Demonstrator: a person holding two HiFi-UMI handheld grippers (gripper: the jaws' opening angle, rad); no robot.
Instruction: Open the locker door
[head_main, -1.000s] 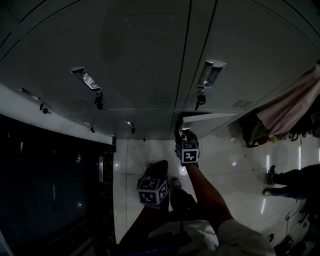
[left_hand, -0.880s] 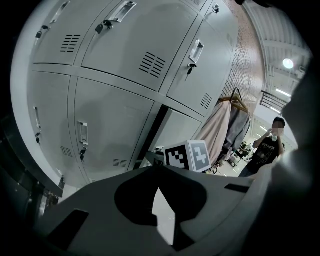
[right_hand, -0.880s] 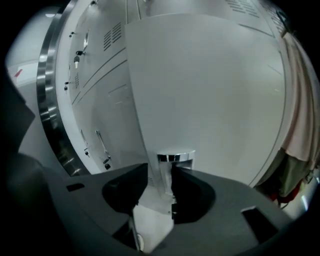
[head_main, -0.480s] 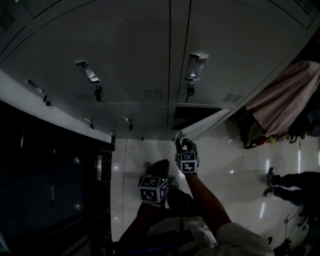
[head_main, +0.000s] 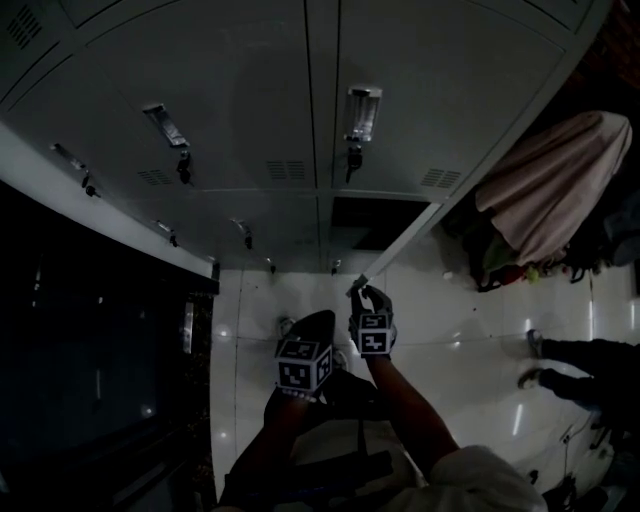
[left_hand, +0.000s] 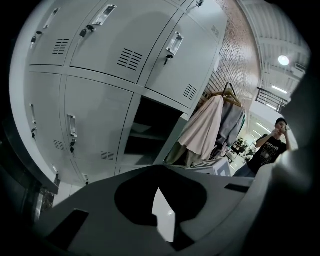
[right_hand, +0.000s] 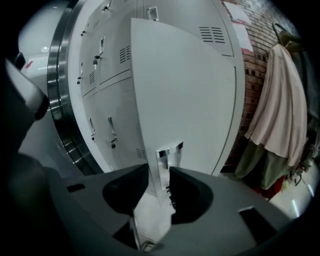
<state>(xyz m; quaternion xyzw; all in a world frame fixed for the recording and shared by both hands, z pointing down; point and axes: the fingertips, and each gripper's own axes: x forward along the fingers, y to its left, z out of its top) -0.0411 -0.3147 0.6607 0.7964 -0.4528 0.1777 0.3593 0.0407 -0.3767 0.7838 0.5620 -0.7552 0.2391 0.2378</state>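
left gripper: fingers together | right gripper: fingers clamped on locker door, just widened

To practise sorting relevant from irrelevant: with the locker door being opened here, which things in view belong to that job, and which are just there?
Part of the job: locker door; right gripper, clamped on the door's edge, jaws just eased wider; opened compartment.
Just there: hanging coats; bystander; closed lockers; left gripper, empty.
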